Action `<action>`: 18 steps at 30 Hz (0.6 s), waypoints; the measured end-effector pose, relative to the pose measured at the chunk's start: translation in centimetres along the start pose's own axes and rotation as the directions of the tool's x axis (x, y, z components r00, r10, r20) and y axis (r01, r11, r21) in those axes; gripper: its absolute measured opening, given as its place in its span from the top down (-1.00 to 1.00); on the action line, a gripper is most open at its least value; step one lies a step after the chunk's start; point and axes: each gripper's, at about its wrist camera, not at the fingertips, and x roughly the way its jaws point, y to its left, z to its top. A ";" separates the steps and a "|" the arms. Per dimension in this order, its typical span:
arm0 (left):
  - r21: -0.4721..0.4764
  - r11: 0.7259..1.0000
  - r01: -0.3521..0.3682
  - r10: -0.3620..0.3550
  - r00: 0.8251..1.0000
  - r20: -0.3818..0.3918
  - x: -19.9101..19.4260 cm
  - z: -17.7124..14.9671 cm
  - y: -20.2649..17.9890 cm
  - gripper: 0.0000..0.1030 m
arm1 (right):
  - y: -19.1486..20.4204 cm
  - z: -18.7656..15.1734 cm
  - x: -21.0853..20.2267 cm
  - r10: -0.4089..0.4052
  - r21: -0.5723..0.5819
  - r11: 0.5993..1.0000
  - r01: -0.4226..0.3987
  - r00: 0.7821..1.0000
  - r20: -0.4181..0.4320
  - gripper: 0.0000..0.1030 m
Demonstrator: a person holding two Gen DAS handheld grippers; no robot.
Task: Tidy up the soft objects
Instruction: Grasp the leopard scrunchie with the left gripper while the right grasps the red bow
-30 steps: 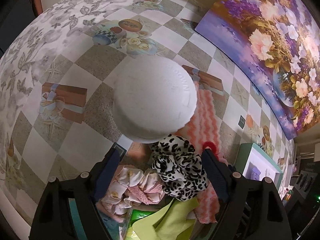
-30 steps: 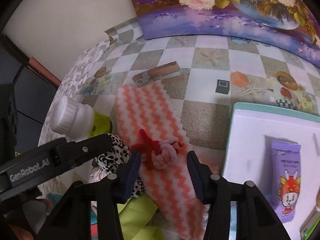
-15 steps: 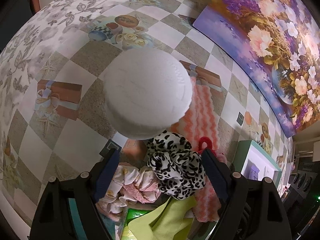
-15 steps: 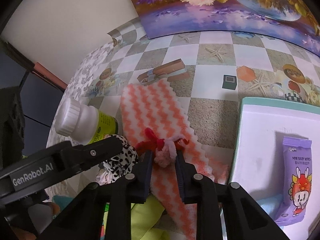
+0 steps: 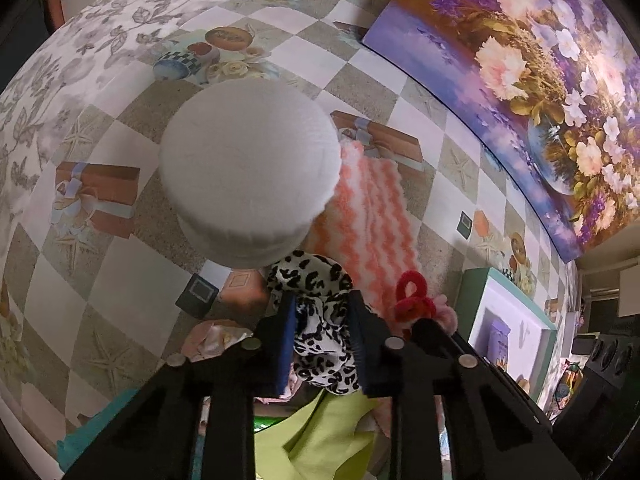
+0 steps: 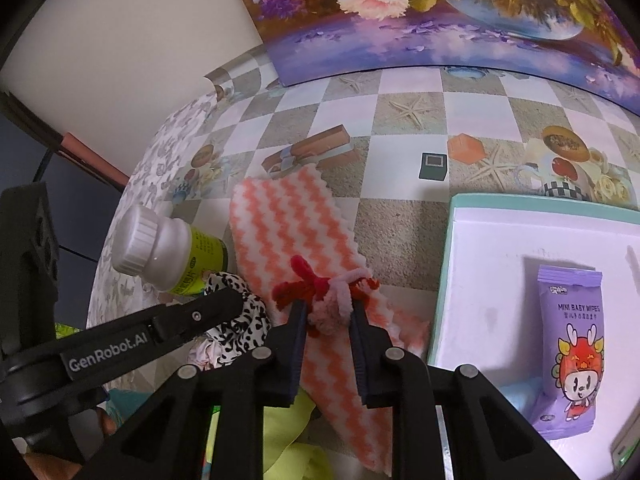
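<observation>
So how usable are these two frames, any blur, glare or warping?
Left wrist view: the white bottle cap looms close and soft, hiding table behind it; strong fisheye bending at the edges. Right wrist view: sharper, wipes packet text legible, a small glare spot on the cap; painting edge curves.

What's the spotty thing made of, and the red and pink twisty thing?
The spotty scrunchie, pinched by the left gripper, looks like soft, slightly shiny fabric: it bunches in folds. The twisty thing, in the right gripper, looks like fuzzy chenille, maybe pipe cleaners, since its strands hold loops.
</observation>
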 end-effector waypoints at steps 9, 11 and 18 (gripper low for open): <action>0.012 0.999 0.037 -0.037 0.999 0.038 -2.2 0.1 0.0 0.56 | 0.1 0.2 -1.4 0.010 0.009 1.000 -0.010 0.999 0.032 0.56; 0.018 0.999 0.044 -0.045 0.997 0.056 -3.0 0.1 -0.2 0.56 | 0.1 0.3 -2.0 0.012 0.015 1.000 -0.013 0.999 0.043 0.56; 0.049 0.997 0.065 -0.072 0.987 0.145 -7.2 0.2 -0.8 0.57 | 0.0 0.8 -5.1 -0.012 0.033 0.999 0.009 0.995 0.097 0.56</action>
